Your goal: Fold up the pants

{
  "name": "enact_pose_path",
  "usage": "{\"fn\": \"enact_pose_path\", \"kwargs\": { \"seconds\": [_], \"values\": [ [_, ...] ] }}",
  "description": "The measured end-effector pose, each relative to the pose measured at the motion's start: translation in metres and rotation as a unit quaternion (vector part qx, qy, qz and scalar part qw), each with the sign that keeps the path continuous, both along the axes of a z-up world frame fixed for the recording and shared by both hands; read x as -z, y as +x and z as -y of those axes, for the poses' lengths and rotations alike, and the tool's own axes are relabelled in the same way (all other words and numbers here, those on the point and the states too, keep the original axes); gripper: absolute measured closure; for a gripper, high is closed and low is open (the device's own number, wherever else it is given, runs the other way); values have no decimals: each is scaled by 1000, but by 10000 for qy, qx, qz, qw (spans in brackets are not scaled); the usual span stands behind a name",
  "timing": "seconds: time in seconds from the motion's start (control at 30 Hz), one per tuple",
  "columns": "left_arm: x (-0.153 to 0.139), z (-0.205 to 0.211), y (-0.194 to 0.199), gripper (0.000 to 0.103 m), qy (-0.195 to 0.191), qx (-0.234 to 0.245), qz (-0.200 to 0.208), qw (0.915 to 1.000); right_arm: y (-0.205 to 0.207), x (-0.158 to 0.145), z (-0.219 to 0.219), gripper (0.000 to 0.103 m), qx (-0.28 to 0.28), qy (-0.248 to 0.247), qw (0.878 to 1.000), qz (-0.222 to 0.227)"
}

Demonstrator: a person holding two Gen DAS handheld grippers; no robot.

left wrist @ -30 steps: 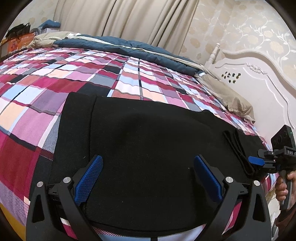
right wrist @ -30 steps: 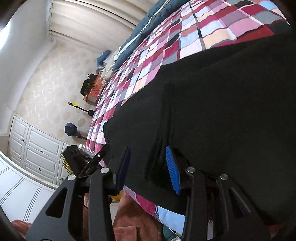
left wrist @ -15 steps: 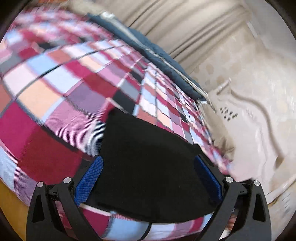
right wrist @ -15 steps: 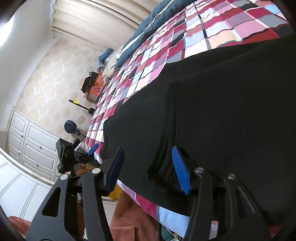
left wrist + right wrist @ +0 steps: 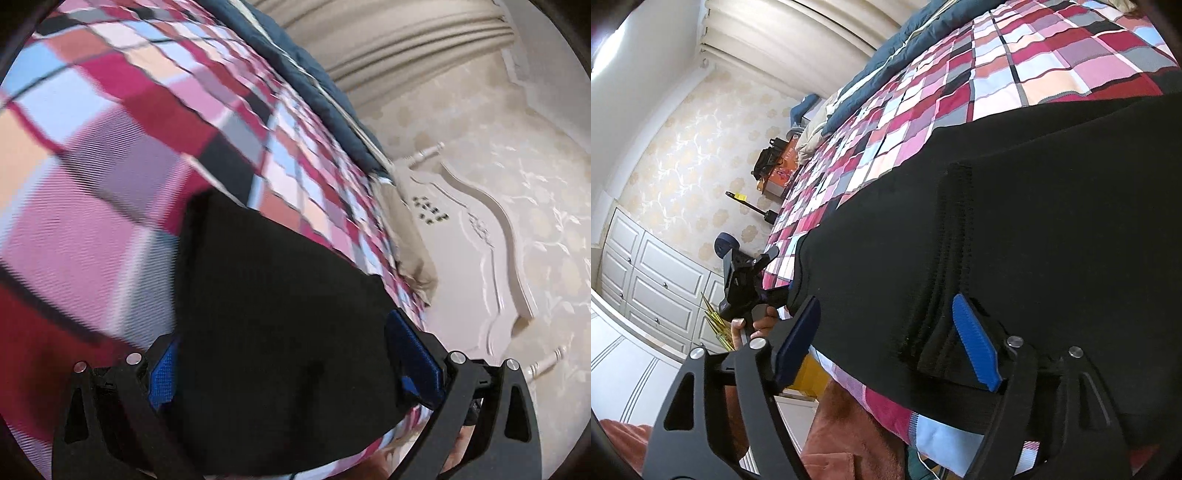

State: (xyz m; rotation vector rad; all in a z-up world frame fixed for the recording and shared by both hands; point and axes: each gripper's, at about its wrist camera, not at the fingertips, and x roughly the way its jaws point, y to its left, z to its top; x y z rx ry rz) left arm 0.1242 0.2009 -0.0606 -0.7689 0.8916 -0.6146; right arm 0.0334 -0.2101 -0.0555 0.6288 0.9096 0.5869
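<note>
Right wrist view has the black pants (image 5: 1052,206) spread over the near edge of the plaid bedspread (image 5: 1034,62), the ribbed waistband running down between my right gripper (image 5: 886,343) fingers. A second ago those fingers were close together about the waistband; now they are opening, and the blue pads stand clear of the cloth on both sides. The waistband lies between them but is pinched by neither. I read that as a release: this end of the pants is laid where I want it.

Left wrist view, blurred by motion, has swung and rolled since a second ago. Then it looked squarely across the broad black cloth; now the pants' far corner (image 5: 207,206) sits ahead of the left gripper (image 5: 288,365) fingers and the cloth fills the gap between them. Those fingers are spread wide, as they were, with the fabric lying over or against the left-hand pad, and I see no pinch. From the right wrist view, the left gripper (image 5: 746,280) and the hand (image 5: 753,325) carrying it sit beyond the left fingertip, at the pants' end by the bed's edge. My judgement: the left side is lining up to take that end for the next fold.

Beyond the bed stand beige curtains (image 5: 798,48) and white cabinets (image 5: 653,284). Dark marks on the white headboard (image 5: 480,258) are too small to read, and I can make out no brand or writing anywhere.
</note>
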Motion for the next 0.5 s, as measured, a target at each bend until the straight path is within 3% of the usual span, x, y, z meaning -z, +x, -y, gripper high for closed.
{"fn": "enact_pose_path", "kwargs": {
  "seconds": [0.07,0.13,0.2,0.23,0.33,0.43,0.47,0.5],
  "values": [
    [0,6,0,6,84,19,59,9999,0,-1,-2,25,-5,-39,10000,19],
    [0,6,-3,17,162,23,85,9998,0,-2,-4,22,-5,-67,10000,34],
    [10,1,-1,65,166,-6,-257,9995,1,-2,-5,20,-10,-93,9999,48],
    [16,-2,1,70,96,-35,-398,9992,1,-3,-6,18,-11,-98,9999,61],
    [20,-8,-1,73,-102,-35,-434,9990,0,-3,-8,16,-13,-146,9998,104],
    [14,-1,-3,75,233,-19,-376,9990,0,-5,-10,14,-5,-152,9998,142],
    [12,0,-3,85,326,1,-355,9988,0,-5,-10,14,-1,-164,9998,147],
    [9,2,-4,85,413,10,-337,9986,1,-5,-10,13,1,-178,9997,152]
  ]
}}
